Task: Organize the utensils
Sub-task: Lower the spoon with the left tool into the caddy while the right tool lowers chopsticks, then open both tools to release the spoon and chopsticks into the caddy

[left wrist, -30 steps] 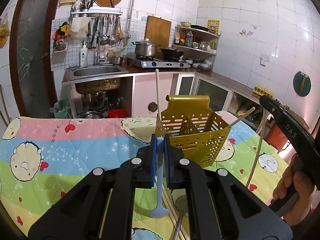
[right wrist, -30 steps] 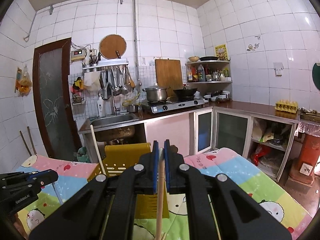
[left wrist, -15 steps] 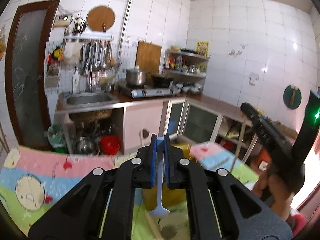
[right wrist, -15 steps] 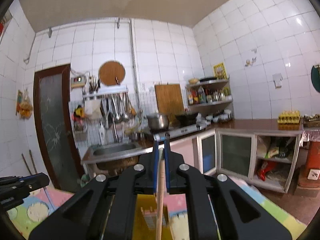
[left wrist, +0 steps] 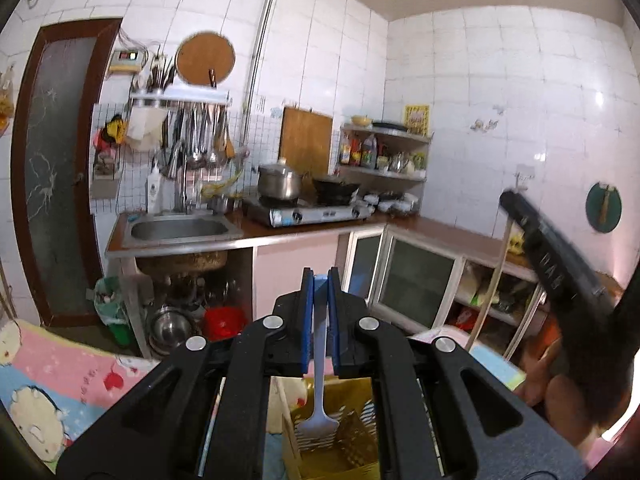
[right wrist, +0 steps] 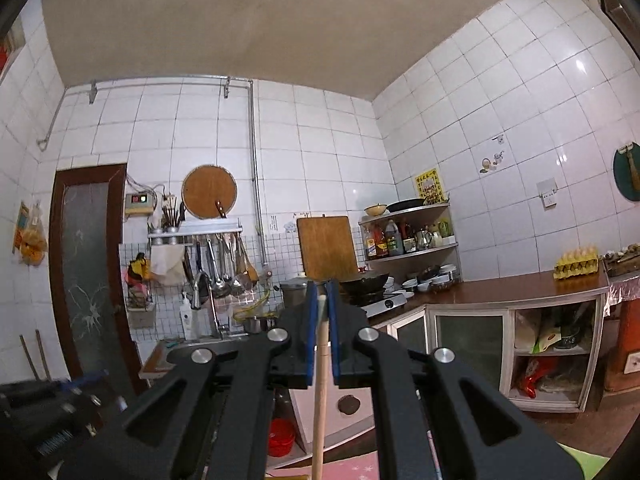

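The left gripper (left wrist: 320, 312) clamps its fingers on a blue fork (left wrist: 318, 428) above the gold holder (left wrist: 352, 456); the right gripper (right wrist: 321, 320) pinches a wooden stick (right wrist: 319, 400).

Table (left wrist: 52, 364) wearing a cartoon-print cloth (left wrist: 80, 380) (pastel stripes); gold perforated utensil caddy (left wrist: 344, 444) standing on it.

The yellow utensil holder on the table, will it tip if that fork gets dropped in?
Possibly. The yellow utensil holder looks like thin perforated plastic, so probably light. It stands on a soft patterned cloth, an unsteady base. The blue fork, clamped in the left gripper, looks light too, so a gentle lowering should be fine.
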The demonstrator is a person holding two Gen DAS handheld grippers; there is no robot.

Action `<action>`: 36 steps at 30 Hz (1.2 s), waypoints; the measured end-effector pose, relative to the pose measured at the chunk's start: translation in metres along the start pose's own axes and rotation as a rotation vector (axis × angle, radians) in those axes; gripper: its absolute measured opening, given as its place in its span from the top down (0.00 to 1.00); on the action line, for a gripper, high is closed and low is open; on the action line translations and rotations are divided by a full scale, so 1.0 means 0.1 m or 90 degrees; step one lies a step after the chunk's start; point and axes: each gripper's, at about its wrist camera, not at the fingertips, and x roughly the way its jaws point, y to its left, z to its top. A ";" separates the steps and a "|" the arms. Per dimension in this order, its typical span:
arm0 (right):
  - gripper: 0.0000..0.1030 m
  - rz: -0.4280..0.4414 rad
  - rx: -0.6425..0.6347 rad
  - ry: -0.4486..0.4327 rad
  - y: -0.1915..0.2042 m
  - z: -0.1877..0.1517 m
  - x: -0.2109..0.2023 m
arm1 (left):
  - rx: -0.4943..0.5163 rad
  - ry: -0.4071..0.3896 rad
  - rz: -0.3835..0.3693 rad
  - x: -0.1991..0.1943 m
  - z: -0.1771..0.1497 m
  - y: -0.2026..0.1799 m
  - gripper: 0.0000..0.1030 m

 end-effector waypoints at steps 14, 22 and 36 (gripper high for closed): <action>0.45 -0.002 -0.043 0.135 -0.07 -0.13 0.02 | -0.021 0.040 0.037 -0.16 -0.16 0.37 0.19; 0.42 -0.015 -0.044 0.205 -0.23 0.07 -0.41 | -0.042 0.040 0.086 -0.76 0.05 0.69 0.05; 0.40 -0.032 -0.052 0.391 -0.37 -0.93 -1.01 | -0.071 0.180 0.106 -0.89 -0.72 0.83 0.05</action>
